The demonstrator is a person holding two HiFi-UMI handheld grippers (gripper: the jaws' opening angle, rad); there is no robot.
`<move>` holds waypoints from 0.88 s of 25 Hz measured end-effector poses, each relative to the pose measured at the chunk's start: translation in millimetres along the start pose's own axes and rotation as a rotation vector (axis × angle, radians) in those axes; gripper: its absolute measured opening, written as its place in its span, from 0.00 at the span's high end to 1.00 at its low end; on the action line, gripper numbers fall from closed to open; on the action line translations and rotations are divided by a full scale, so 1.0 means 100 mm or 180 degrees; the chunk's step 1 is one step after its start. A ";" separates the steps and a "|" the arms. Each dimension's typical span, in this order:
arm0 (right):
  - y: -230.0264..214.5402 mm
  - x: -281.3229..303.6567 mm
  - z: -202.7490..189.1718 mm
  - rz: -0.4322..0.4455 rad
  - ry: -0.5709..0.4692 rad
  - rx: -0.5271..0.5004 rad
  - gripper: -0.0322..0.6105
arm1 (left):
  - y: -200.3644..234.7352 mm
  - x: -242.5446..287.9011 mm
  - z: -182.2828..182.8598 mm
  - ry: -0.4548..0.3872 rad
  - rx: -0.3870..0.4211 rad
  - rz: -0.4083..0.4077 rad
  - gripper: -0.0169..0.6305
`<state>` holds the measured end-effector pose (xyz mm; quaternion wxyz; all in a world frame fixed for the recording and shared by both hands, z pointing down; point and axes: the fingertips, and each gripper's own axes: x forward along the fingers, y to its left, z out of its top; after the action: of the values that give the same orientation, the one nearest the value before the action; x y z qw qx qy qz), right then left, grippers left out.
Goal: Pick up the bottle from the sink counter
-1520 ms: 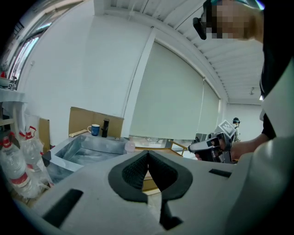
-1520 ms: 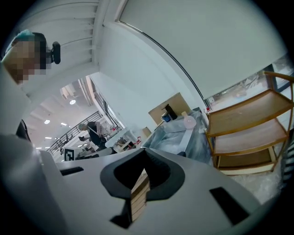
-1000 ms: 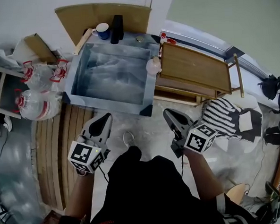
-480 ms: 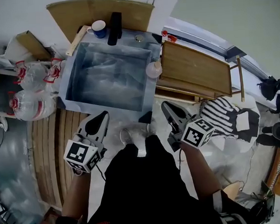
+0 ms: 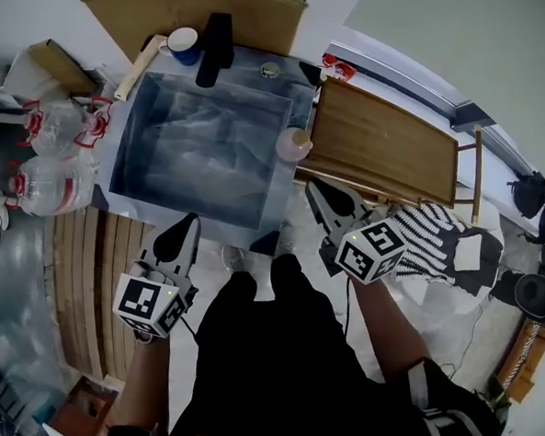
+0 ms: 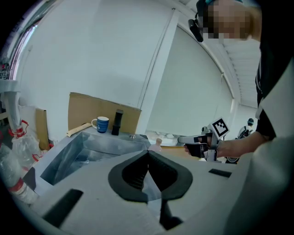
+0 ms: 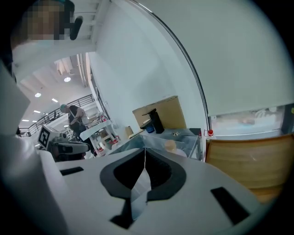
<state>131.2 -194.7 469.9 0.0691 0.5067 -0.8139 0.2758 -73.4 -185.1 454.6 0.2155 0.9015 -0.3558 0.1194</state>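
Head view: bottle (image 5: 293,144) stands on the sink (image 5: 237,95) counter's right edge; left gripper (image 5: 186,225) and right gripper (image 5: 317,189) hover short of it, jaws together, empty

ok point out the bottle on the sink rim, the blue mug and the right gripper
bottle (image 5: 293,147), head view, on its pale rounded body
blue mug (image 5: 184,42), head view, on its open top
right gripper (image 5: 313,190), head view, at its closed tips
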 end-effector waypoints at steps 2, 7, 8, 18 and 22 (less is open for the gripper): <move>-0.10 0.07 0.04 0.0029 0.0045 -0.0106 0.94 | -0.01 0.07 0.01 0.0011 -0.0030 0.0082 0.95; -0.29 0.22 0.14 0.0087 0.0109 -0.0325 0.94 | -0.04 0.22 0.07 0.0033 -0.0089 0.0251 0.95; -0.32 0.25 0.16 0.0094 0.0115 -0.0367 0.94 | -0.04 0.26 0.08 0.0038 -0.0098 0.0277 0.95; -0.53 0.54 0.16 0.0115 0.0185 -0.0797 0.70 | -0.07 0.44 0.02 0.0099 -0.0131 0.0391 0.95; -0.60 0.67 0.10 0.0147 0.0196 -0.0891 0.65 | -0.07 0.46 -0.07 0.0172 -0.0198 0.0436 0.95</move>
<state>152.8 -272.9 511.2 0.1577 0.4645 -0.8533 0.1766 -36.2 -204.7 475.6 0.2443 0.8644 -0.4142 0.1470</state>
